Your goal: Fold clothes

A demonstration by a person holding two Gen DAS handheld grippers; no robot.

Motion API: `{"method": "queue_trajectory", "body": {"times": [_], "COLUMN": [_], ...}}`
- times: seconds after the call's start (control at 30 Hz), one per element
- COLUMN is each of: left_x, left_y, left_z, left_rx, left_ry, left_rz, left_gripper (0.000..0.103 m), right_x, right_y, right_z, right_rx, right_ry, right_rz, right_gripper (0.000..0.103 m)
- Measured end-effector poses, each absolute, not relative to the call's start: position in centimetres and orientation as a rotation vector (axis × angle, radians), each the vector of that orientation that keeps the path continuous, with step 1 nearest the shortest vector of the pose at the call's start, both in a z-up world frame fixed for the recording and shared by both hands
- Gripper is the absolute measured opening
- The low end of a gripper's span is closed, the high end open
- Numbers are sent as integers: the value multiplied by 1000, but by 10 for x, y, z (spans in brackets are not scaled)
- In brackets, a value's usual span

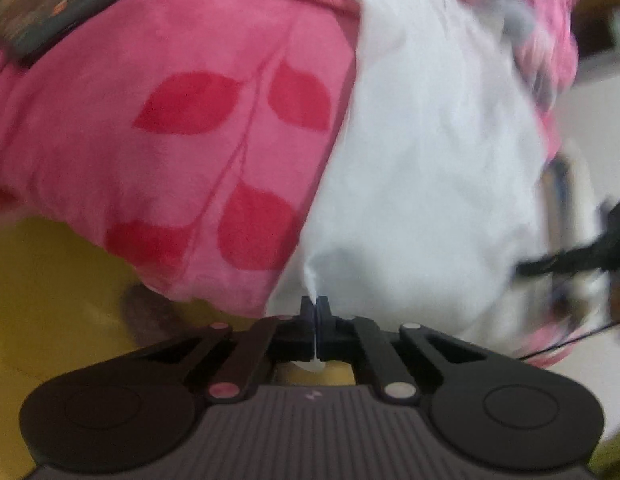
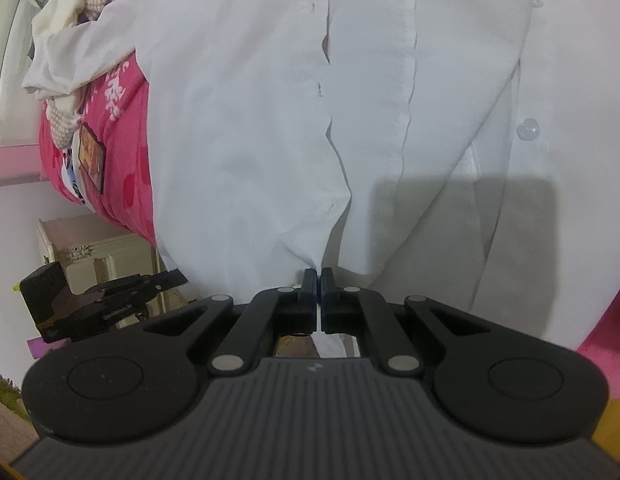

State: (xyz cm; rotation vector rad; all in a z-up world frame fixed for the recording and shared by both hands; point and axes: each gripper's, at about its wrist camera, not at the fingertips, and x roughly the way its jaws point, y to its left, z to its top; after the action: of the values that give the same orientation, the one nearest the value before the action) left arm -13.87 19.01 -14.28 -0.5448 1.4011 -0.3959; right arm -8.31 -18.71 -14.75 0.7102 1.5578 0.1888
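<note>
Pink bedding printed with red leaves [image 1: 198, 140] fills the left wrist view, a bed cover rather than a table, with a dark flat card or case [image 1: 50, 12] lying at its far corner and yellow floor or sheet below. Across it drapes the white shirt [image 1: 422, 160], blurred, its edge drawn into a peak that runs straight into the left gripper [image 1: 315, 305], whose fingers [image 1: 307, 312] are pressed together on a thin tuck of the cloth. From the right wrist view the same white shirt [image 2: 246, 128] spreads over the bed with its button placket [image 2: 326, 80] running up the middle, a clear button [image 2: 528, 130] at one side, and a heap of other clothes [image 2: 70, 20] far off at the left. The right gripper [image 2: 318, 280] pinches the hem where the two fronts meet, fingers [image 2: 308, 284] closed on it; the left gripper shows low at the left. I judge the fabric thin, light and limp: it will sag and wrinkle, slip little, and is best held at hems, seams or corners and kept taut between both holds.
</note>
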Motion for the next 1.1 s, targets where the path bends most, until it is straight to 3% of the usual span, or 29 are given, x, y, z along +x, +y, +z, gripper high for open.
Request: {"method": "queue_trajectory", "body": {"times": [0.13,0.53,0.6,0.63,0.67,0.77,0.93,1.1], "left_x": [-147,-142,-139,-138,-136,-126,-95,-11], "left_y": [227,226,225,225,225,235,251,242], "left_z": [-115,-162,-162,-159,-156,-134,-68,-23], "left_rx": [-748,-596,-558,-539,-520,-467,-435,-507], "left_ry": [1341,1508,1551,1565,1577,1575,1492,1251], "left_rz": [-410,-367,-368,-364,-361,-349,-338,-383], "left_gripper": [0,2,5,12,19,27,27,31], "right_x": [-82,-88,-91,-92,-94,-100,-83,-5], "right_y": [-182,-181,-183,-184,-186,-196,-228,-267], "right_z": [-137,-154,-146,-143,-139,-123,-73,-54], "right_rx": [710,697,694,692,690,696,770,903], "right_ry": [1544,1604,1603,1602,1601,1581,1388,1092], "right_rz": [232,132,107,95,83,54,62,121], "right_gripper": [0,4,13,19,21,23,23,24]}}
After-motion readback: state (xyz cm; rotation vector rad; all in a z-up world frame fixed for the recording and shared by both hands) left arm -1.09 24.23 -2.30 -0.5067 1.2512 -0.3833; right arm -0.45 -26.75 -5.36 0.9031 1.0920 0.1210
